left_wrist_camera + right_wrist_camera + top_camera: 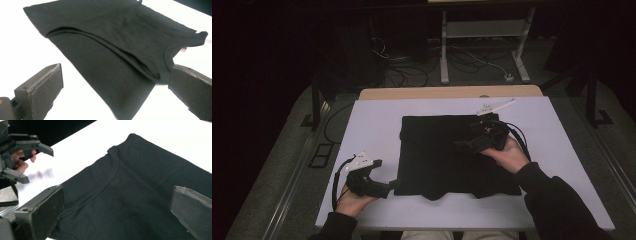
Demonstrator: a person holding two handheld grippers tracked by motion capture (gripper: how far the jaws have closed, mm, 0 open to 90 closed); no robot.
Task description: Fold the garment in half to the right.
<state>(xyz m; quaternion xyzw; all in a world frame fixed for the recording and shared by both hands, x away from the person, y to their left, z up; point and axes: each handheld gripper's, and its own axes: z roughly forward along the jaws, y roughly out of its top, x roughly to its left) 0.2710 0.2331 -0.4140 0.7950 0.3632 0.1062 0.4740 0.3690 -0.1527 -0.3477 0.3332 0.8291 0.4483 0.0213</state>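
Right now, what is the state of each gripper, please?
Left gripper: open, holding nothing, at the near left corner of the folded black shirt.
Right gripper: open, holding nothing, above the shirt.

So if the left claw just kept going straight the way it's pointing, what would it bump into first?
Most likely the black shirt: the left claw is open and aimed at its folded near corner, lying on the white table. Depth is hard to judge.

right gripper (pixel 460 145) covers part of the black shirt (pixel 437 160) in the high view, and the shirt's lower hem runs off the left gripper view's bottom edge
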